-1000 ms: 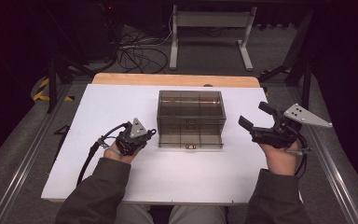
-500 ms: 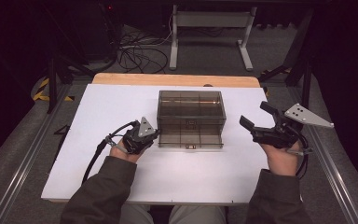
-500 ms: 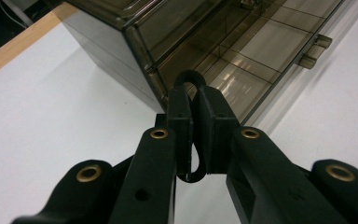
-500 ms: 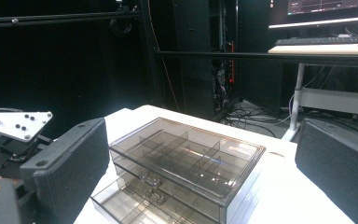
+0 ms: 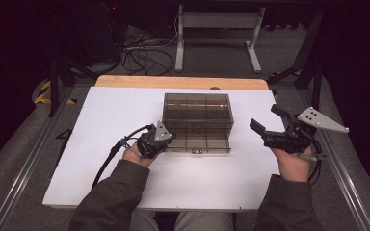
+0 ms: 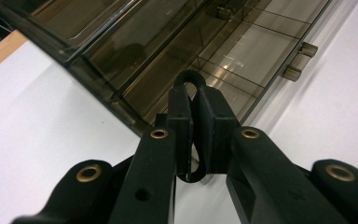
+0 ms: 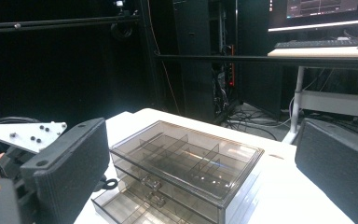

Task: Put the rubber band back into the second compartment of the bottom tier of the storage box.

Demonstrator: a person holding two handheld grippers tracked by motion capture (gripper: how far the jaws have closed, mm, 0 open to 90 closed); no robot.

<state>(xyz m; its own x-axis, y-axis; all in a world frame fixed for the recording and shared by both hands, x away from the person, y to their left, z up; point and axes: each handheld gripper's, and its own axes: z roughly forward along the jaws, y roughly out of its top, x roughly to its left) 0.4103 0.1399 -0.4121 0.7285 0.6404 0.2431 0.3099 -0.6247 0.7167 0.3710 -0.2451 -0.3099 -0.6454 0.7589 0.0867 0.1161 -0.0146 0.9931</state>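
Observation:
A smoky translucent drawer box (image 5: pixel 197 107) stands mid-table, its bottom drawer (image 5: pixel 198 143) pulled out toward me. My left gripper (image 5: pixel 165 140) is at the drawer's left front corner, shut on a small black loop-shaped clip (image 6: pixel 192 80). In the left gripper view the clip sticks out past the fingertips, above the divided drawer (image 6: pixel 247 51). My right gripper (image 5: pixel 268 119) hovers to the right of the box, wide open and holding nothing. From its own view the box (image 7: pixel 186 156) sits between its two pads (image 7: pixel 72 161), with the drawer (image 7: pixel 130 205) below.
The white table top (image 5: pixel 101 125) has bare room left, right and in front of the box. A wooden strip (image 5: pixel 125 82) runs along the far edge. Cables (image 5: pixel 144 55) and a desk frame (image 5: pixel 217 29) lie beyond. Metal rails (image 5: pixel 26 163) flank the table.
My left gripper has moved right with the clip, up to the open drawer's left corner. The right gripper has barely shifted.

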